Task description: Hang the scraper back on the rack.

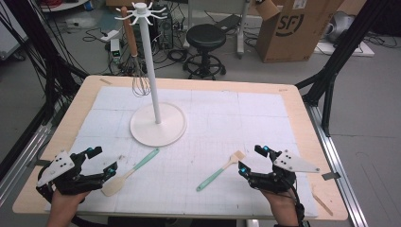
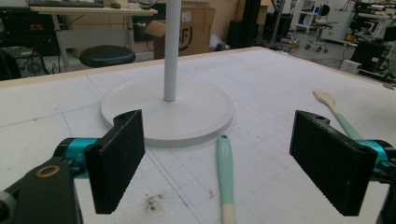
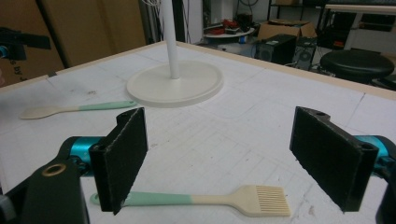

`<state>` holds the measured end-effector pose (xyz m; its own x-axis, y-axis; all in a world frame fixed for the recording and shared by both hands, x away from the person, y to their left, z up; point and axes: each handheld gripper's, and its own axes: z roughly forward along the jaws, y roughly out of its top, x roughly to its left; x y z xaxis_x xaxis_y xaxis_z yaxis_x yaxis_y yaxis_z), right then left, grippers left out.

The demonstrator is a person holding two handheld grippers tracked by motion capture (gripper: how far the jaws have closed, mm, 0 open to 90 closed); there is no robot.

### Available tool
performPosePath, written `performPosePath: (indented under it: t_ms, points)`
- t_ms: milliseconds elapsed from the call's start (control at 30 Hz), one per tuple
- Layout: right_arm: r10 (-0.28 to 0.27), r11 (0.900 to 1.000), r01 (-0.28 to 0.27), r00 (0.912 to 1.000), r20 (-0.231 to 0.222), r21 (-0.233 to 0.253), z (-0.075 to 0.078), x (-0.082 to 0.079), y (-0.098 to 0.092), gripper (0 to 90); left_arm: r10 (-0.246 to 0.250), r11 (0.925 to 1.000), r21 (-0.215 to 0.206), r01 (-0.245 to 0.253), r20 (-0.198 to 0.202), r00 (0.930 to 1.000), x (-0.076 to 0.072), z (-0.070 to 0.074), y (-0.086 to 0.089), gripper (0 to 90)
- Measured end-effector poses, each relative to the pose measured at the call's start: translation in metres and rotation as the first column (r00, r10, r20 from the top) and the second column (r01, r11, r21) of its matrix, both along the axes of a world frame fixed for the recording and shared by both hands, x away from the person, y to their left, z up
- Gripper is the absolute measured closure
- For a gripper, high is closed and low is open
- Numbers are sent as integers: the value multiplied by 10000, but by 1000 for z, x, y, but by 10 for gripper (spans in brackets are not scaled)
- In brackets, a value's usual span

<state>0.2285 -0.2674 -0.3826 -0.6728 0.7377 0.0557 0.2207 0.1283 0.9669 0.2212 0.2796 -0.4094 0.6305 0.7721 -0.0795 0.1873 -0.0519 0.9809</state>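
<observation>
Mint-handled spatula (image 1: 127, 172) lies just ahead of the spread left hand-held gripper (image 1: 105, 162); the pastry brush (image 1: 220, 171) lies just before the spread right hand-held gripper (image 1: 250, 161).

Bright even indoor light, soft shadows, slightly soft focus

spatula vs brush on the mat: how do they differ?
The spatula ends in a solid rounded blade; the brush ends in a flat slotted comb of bristles. The spatula lies by the left gripper, blade toward the person; the brush lies by the right gripper, head pointing away. The spatula's handle tip reaches the stand's base; the brush lies apart from it. Both have mint-green handles and cream heads, and both lie flat and ungripped.
</observation>
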Motion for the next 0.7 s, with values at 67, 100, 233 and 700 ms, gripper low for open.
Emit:
performPosePath:
  t_ms: [67,100,233,700]
  points:
    - [-98,9999,98,9999,44,106,0,-1,0,176,27,10000,18,-27,-23,10000,0,0,-1,186]
    - [-98,9999,98,9999,44,106,0,-1,0,176,3,10000,34,-3,-24,10000,1,0,-1,186]
    - [28,10000,-28,10000,-73,34,0,2,3,177,37,10000,-16,-37,43,10000,0,-1,0,186]
    - [416,9991,-416,9991,-46,29,4,5,18,177,-81,9994,318,107,-816,9966,17,-3,-9,244]
